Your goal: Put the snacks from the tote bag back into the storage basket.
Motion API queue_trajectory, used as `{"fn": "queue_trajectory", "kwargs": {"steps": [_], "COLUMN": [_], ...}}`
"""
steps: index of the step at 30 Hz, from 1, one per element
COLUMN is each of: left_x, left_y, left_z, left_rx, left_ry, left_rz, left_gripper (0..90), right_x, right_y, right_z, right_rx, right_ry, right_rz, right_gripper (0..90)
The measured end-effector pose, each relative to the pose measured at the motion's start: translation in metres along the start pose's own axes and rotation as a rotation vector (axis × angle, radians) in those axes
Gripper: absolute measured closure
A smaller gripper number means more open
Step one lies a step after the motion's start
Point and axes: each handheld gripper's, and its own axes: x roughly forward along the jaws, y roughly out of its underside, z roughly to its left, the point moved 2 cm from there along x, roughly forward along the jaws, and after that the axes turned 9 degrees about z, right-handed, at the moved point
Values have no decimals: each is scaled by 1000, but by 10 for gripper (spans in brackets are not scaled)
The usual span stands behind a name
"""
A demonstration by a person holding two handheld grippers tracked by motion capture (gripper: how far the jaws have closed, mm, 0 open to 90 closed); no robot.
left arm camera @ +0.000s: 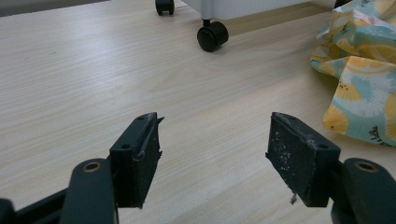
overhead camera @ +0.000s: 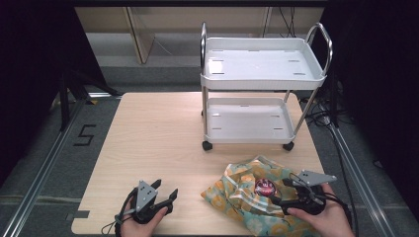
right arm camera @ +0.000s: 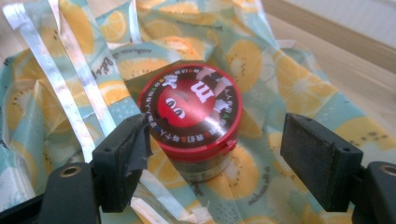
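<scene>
A small jar with a red printed lid stands on a crumpled bag printed with orange slices at the table's front right. My right gripper is open, its jaws low on either side of the jar, the left pad at the lid's edge. At the front left my left gripper rests open over bare wood with nothing between its jaws. The bag's edge lies to its right.
A white two-shelf cart on black castors stands on the wooden table at the back right, both shelves bare. Silver ribbon strips lie across the bag. Metal rails run along the floor on both sides.
</scene>
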Motion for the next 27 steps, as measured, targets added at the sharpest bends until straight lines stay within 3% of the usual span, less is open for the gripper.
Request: {"fn": "queue_trajectory", "kwargs": {"steps": [1,2,5,12,14,16,17,22,24,26,27], "left_x": [0,0,1,0,0,0,0,-1,0,0,0], "left_y": [0,0,0,0,0,0,0,0,0,0,0], "left_z": [0,0,1,0,0,0,0,1,1,0,0], "left_rx": [0,0,2,4,4,2,2,2,3,2,6], "left_ry": [0,-1,4,0,1,0,1,-4,2,2,2], "left_rz": [0,0,-2,0,0,0,0,2,-1,0,0], "left_gripper": [337,337,337,337,337,337,337,337,337,337,337], "right_x": [2,2,8,6,7,13,15,22,24,26,28], "right_y": [0,0,-2,-13,-17,-20,-21,-24,-25,-23,-21], "right_z": [0,3,1,1,4,5,3,4,5,8,12], "right_rx": [-5,27,-26,-17,11,7,-21,8,2,-10,24], "right_ry": [-1,-14,-20,-28,-44,-45,-42,-54,-54,-47,-58], "right_rz": [7,23,32,13,23,36,36,56,37,76,85], "right_gripper": [252,251,246,246,246,246,246,239,237,234,221]}}
